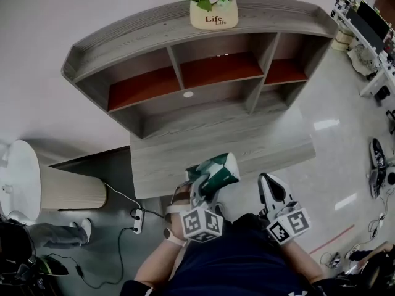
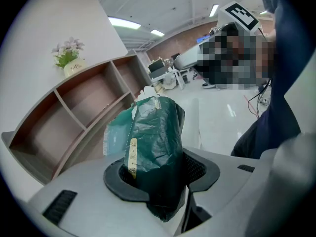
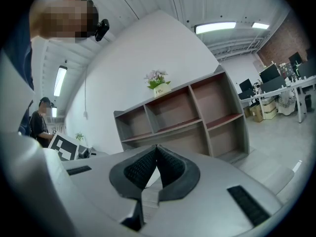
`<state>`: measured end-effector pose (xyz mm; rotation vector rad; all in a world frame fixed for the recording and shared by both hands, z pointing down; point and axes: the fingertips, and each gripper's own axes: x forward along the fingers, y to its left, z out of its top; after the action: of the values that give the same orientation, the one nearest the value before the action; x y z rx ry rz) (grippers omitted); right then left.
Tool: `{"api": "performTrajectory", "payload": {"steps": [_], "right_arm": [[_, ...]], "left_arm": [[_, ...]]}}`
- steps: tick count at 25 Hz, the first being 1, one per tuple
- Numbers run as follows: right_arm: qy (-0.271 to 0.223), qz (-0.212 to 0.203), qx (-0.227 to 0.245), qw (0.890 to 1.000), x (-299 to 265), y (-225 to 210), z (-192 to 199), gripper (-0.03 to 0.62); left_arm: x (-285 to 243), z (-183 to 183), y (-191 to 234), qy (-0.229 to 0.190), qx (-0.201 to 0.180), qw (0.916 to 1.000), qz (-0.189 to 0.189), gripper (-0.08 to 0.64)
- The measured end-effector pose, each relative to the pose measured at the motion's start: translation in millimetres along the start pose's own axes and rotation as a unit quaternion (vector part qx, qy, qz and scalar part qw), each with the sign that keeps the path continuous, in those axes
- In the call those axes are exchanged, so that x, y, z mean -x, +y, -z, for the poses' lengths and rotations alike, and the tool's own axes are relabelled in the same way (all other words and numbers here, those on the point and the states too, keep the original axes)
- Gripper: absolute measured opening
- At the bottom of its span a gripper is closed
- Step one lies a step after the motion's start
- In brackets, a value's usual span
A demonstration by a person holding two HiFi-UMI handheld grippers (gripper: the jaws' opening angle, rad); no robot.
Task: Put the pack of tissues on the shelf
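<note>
A green plastic pack of tissues (image 1: 216,170) (image 2: 153,142) is clamped between the pads of my left gripper (image 1: 207,187) (image 2: 160,174), held upright near the front edge of the grey wooden shelf unit (image 1: 203,73) (image 2: 74,112) (image 3: 187,115). The shelf has three open compartments with reddish boards, all without contents. My right gripper (image 1: 271,190) (image 3: 157,154) hangs beside the left one, its black pads touching at the tips with nothing between them.
A potted pink flower (image 1: 213,5) (image 3: 158,83) stands on top of the shelf. A white round table (image 1: 24,177) and a power strip (image 1: 137,221) lie to the left. Office desks with monitors (image 1: 370,23) fill the right side.
</note>
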<state>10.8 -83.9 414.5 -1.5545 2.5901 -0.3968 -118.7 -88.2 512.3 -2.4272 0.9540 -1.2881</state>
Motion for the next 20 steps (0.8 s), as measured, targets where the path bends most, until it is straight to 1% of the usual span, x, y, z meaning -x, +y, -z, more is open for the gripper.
{"api": "performTrajectory", "payload": {"steps": [7,12,20], "right_arm": [[0.013,0.018,-0.003,1.000,-13.1,-7.2,3.9,0.005],[0.019,0.016,-0.010,1.000,-25.2,-13.8,8.6,0.003],[0.017,0.003,-0.014,1.000,-48.2,-33.8,1.4,0.004]], "left_arm": [[-12.5,5.7,12.0,-0.002,0.001,0.9999,0.010,0.187],[-21.6,6.3,23.8,0.006,-0.011,0.9999,-0.003,0.187],[-38.7,-7.6,45.1,0.013,-0.019,0.9994,-0.025,0.187]]}}
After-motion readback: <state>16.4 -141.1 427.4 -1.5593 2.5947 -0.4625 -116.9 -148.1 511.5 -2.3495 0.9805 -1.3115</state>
